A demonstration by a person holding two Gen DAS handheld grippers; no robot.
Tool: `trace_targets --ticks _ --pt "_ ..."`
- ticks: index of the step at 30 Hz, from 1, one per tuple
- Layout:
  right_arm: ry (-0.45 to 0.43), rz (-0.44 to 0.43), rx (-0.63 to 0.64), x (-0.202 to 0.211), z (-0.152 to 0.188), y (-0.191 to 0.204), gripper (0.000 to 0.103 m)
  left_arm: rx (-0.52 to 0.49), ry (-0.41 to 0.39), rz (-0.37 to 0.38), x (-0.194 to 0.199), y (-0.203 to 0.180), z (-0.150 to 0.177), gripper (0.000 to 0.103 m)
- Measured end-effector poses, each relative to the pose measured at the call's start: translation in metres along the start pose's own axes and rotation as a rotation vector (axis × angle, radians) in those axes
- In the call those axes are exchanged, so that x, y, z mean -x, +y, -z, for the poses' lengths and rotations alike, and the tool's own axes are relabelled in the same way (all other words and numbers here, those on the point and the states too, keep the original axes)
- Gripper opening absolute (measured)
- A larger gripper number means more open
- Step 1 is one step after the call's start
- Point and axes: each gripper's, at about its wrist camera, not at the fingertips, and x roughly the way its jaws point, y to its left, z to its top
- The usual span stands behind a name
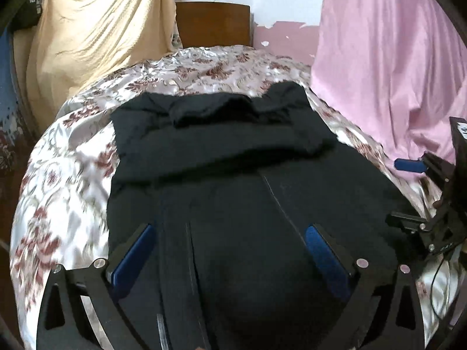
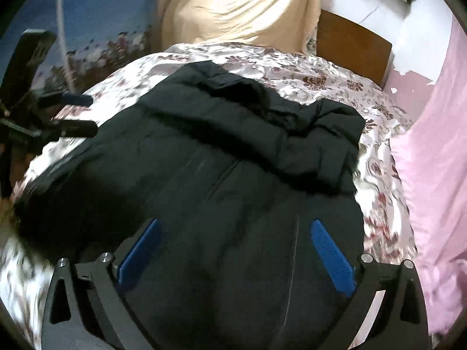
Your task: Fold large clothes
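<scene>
A large black jacket (image 1: 221, 157) lies spread on a bed with a floral satin cover (image 1: 67, 180); its far end is folded back on itself, and a zipper line runs down the middle. My left gripper (image 1: 230, 233) is open, its blue pads wide apart just above the jacket's near part. My right gripper (image 2: 236, 227) is also open above the jacket (image 2: 204, 151), with nothing between its pads. The right gripper shows in the left wrist view (image 1: 408, 192) at the right edge, open. The left gripper shows in the right wrist view (image 2: 78, 113) at the left edge, open.
A wooden headboard (image 1: 213, 24) stands at the far end of the bed. A cream cloth (image 1: 96, 29) hangs at the back left and a pink cloth (image 1: 391, 67) at the right. The floral cover (image 2: 321, 78) shows around the jacket on all sides.
</scene>
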Motion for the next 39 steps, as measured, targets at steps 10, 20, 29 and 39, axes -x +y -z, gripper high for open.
trace_targets --ticks 10,20,29,39 --pt "0.097 -0.014 0.12 0.057 0.078 0.044 0.101 -0.147 0.106 -0.013 0.036 -0.048 0.083 0.103" --pt "0.218 0.104 0.254 0.06 0.123 0.072 0.101 -0.25 0.201 -0.146 0.045 -0.066 0.129 0.103" --pt "0.243 0.219 0.266 0.051 0.131 0.073 0.101 -0.19 0.261 -0.171 0.044 -0.046 0.15 0.103" --pt "0.247 0.292 0.268 0.033 0.128 0.077 0.101 -0.215 0.286 -0.23 0.036 -0.05 0.153 0.103"
